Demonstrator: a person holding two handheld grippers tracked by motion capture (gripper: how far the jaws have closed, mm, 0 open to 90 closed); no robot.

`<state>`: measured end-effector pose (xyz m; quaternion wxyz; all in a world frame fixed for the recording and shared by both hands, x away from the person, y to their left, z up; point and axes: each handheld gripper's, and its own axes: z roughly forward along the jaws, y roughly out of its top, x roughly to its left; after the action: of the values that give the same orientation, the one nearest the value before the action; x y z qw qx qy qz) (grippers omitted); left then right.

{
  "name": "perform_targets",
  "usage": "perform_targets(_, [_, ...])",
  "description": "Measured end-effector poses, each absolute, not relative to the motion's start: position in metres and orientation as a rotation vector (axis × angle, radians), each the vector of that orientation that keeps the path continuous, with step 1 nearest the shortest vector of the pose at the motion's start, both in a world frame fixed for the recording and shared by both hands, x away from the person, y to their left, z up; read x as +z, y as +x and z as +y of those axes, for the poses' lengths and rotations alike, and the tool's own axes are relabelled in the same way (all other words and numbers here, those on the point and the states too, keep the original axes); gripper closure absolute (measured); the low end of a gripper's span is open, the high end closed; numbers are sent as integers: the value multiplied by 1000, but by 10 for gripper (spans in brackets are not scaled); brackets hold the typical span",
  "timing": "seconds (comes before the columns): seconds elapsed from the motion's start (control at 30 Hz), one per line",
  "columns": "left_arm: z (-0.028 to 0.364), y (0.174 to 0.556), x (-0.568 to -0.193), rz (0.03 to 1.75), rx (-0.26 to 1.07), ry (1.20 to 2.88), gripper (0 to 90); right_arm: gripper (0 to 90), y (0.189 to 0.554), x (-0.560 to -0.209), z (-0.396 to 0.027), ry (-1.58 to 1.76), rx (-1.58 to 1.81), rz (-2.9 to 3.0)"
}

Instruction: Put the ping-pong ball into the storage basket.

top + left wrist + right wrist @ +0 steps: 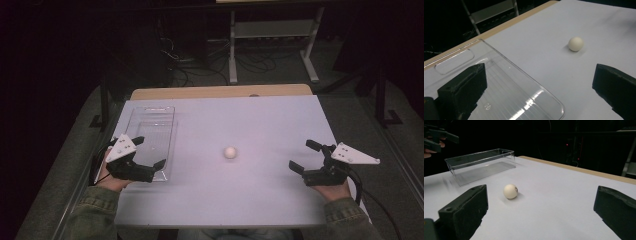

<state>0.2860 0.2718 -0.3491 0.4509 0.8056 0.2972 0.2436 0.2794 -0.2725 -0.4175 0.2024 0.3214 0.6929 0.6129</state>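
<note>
Left gripper (148,152): held at the near left of the table (270,200), jaws spread wide, nothing between them. One jaw hangs over the near end of the clear plastic bin (150,131); the other is over bare table just right of the bin's right wall.

Right gripper (305,156): held at the near right of the table, jaws spread wide, nothing between them, over bare tabletop and pointing toward the table's middle.

White ball (229,152): lies alone on the white tabletop near the middle, between the two grippers and well apart from both. Round, so no long axis. The right gripper view shows a small dark mark on the ball's (510,191) right side. In that view it sits ahead of the jaws, nearer the left one; in the left gripper view the ball (575,44) lies ahead between the jaws, toward the right one.

Clear plastic bin: rectangular, open-topped, empty, ribbed floor. Long axis runs from the near edge toward the far edge, along the table's left side. Well apart from the ball, to its left. In the left gripper view the bin's (524,75) rim crosses between the jaws.

Path between each gripper and the ball: bare tabletop.

Surroundings: dark floor with cables (200,65) and a white metal frame (272,45) beyond the far edge.
</note>
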Motion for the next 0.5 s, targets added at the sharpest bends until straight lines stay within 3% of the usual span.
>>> perform_targets(0.5, [249,299,-336,647,561,2078,0,0,279,-418,-272,901,1709,1936])
